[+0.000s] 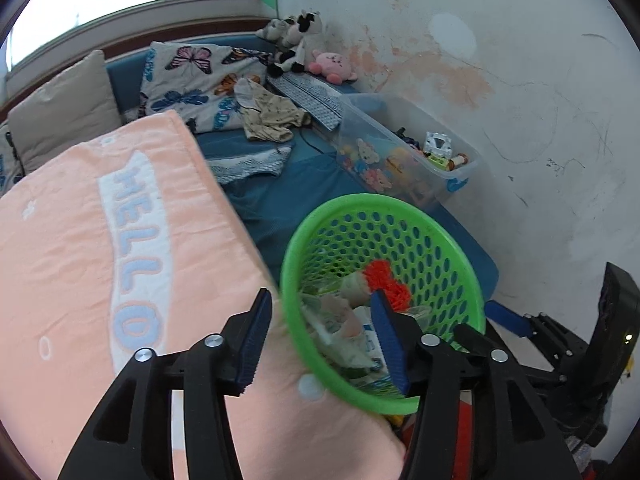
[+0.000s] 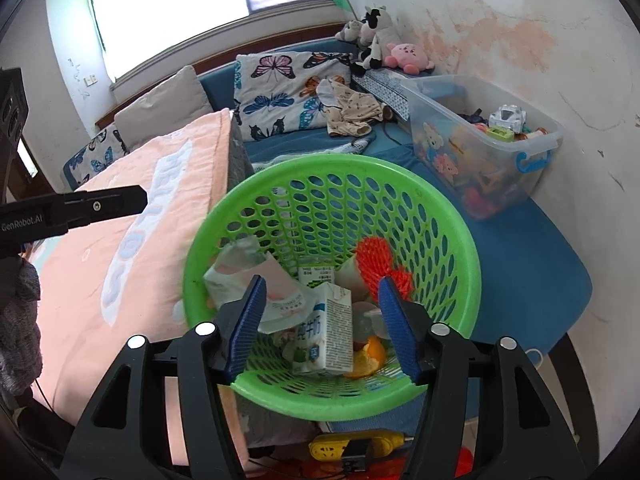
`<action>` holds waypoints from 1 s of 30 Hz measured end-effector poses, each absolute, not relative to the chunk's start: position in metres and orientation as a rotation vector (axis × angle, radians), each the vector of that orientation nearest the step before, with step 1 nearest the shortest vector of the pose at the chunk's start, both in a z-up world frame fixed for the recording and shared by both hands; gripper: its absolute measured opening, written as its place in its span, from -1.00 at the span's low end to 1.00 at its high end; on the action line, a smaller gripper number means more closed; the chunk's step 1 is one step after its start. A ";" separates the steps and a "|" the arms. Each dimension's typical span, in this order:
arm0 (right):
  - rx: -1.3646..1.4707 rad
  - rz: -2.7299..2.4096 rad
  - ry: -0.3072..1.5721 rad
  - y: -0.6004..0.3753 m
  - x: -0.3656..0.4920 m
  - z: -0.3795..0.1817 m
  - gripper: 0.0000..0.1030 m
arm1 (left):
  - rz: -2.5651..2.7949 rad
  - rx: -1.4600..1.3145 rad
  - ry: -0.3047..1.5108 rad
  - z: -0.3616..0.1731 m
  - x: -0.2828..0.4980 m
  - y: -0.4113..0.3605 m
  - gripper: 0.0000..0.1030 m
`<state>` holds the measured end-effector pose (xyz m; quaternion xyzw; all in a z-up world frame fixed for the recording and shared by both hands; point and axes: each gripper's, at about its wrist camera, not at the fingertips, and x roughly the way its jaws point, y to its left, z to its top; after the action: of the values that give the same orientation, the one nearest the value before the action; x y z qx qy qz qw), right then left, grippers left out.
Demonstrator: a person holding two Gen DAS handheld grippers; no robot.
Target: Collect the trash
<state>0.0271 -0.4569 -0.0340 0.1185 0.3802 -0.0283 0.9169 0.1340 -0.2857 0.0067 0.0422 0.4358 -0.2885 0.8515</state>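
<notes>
Yellow power strip [image 2: 356, 444] partly hidden below basket [image 2: 460, 240].

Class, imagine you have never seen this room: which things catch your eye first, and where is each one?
The bright green basket sits front and centre, holding a milk carton, orange peel and red netting. To its left lies a peach HELLO blanket; to its right, against the stained wall, a clear toy bin.
</notes>
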 end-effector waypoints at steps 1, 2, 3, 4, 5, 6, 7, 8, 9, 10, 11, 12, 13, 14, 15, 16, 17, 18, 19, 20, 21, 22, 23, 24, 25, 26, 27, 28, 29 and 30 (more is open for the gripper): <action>0.240 -0.052 0.778 -0.453 0.026 -0.032 0.19 | -0.595 0.091 0.906 0.008 0.132 -0.280 0.14; 0.236 -0.048 0.775 -0.451 0.025 -0.031 0.23 | -0.582 0.095 0.898 0.010 0.131 -0.277 0.23; 0.235 -0.037 0.772 -0.447 0.024 -0.029 0.26 | -0.563 0.104 0.884 0.012 0.128 -0.271 0.26; 0.233 -0.027 0.769 -0.443 0.024 -0.027 0.27 | -0.556 0.106 0.875 0.013 0.127 -0.266 0.27; 0.231 -0.022 0.767 -0.439 0.024 -0.026 0.30 | -0.542 0.106 0.863 0.015 0.124 -0.259 0.31; 0.226 -0.011 0.765 -0.434 0.023 -0.024 0.36 | -0.532 0.106 0.856 0.017 0.123 -0.255 0.39; 0.222 0.002 0.764 -0.429 0.024 -0.023 0.39 | -0.516 0.112 0.843 0.018 0.121 -0.249 0.41; 0.216 0.013 0.763 -0.424 0.024 -0.021 0.43 | -0.498 0.119 0.830 0.020 0.119 -0.242 0.43; 0.207 0.023 0.759 -0.419 0.024 -0.019 0.43 | -0.486 0.120 0.823 0.022 0.118 -0.237 0.47; 0.199 0.034 0.756 -0.413 0.025 -0.017 0.44 | -0.478 0.118 0.816 0.023 0.117 -0.232 0.51; 0.195 0.043 0.754 -0.409 0.025 -0.015 0.45 | -0.469 0.118 0.807 0.025 0.115 -0.227 0.58; 0.188 0.058 0.751 -0.402 0.026 -0.012 0.48 | -0.449 0.120 0.793 0.027 0.113 -0.220 0.61; 0.183 0.068 0.748 -0.397 0.027 -0.010 0.50 | -0.437 0.121 0.779 0.029 0.111 -0.214 0.62; 0.179 0.077 0.743 -0.393 0.026 -0.009 0.52 | -0.429 0.123 0.769 0.030 0.110 -0.209 0.67; 0.171 0.090 0.737 -0.386 0.027 -0.006 0.54 | -0.411 0.127 0.757 0.032 0.108 -0.203 0.74; 0.164 0.101 0.734 -0.380 0.028 -0.004 0.56 | -0.395 0.129 0.748 0.033 0.106 -0.198 0.76; 0.159 0.109 0.732 -0.376 0.028 -0.003 0.57 | -0.377 0.129 0.736 0.034 0.103 -0.190 0.79; 0.151 0.122 0.729 -0.370 0.030 0.000 0.59 | -0.364 0.128 0.733 0.035 0.102 -0.185 0.80; 0.141 0.133 0.724 -0.363 0.031 0.002 0.60 | -0.352 0.125 0.732 0.035 0.101 -0.179 0.80; 0.126 0.138 0.719 -0.357 0.032 0.004 0.63 | -0.338 0.118 0.732 0.034 0.100 -0.172 0.82; 0.116 0.142 0.718 -0.352 0.032 0.004 0.65 | -0.321 0.109 0.735 0.034 0.101 -0.164 0.82; 0.108 0.151 0.718 -0.347 0.034 0.005 0.65 | -0.308 0.105 0.738 0.033 0.100 -0.159 0.82; 0.102 0.159 0.718 -0.342 0.035 0.006 0.66 | -0.292 0.098 0.739 0.032 0.100 -0.151 0.82; 0.097 0.168 0.718 -0.336 0.036 0.006 0.67 | -0.277 0.088 0.741 0.031 0.100 -0.142 0.83; 0.094 0.177 0.719 -0.331 0.038 0.007 0.68 | -0.267 0.081 0.744 0.030 0.100 -0.137 0.83; 0.090 0.190 0.721 -0.325 0.040 0.008 0.69 | -0.249 0.077 0.746 0.030 0.101 -0.128 0.83; 0.085 0.200 0.725 -0.320 0.042 0.008 0.71 | -0.235 0.077 0.745 0.029 0.100 -0.123 0.83; 0.081 0.208 0.727 -0.315 0.042 0.009 0.72 | -0.215 0.079 0.739 0.028 0.100 -0.115 0.83; 0.074 0.217 0.727 -0.310 0.044 0.010 0.73 | -0.194 0.079 0.732 0.028 0.098 -0.109 0.84; 0.062 0.224 0.724 -0.302 0.045 0.012 0.73 | -0.180 0.078 0.730 0.028 0.097 -0.103 0.84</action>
<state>0.0452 -0.3023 0.0118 0.0303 0.3535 0.1095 0.9285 0.0967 -0.1032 0.0279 0.0379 0.3565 -0.0880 0.9294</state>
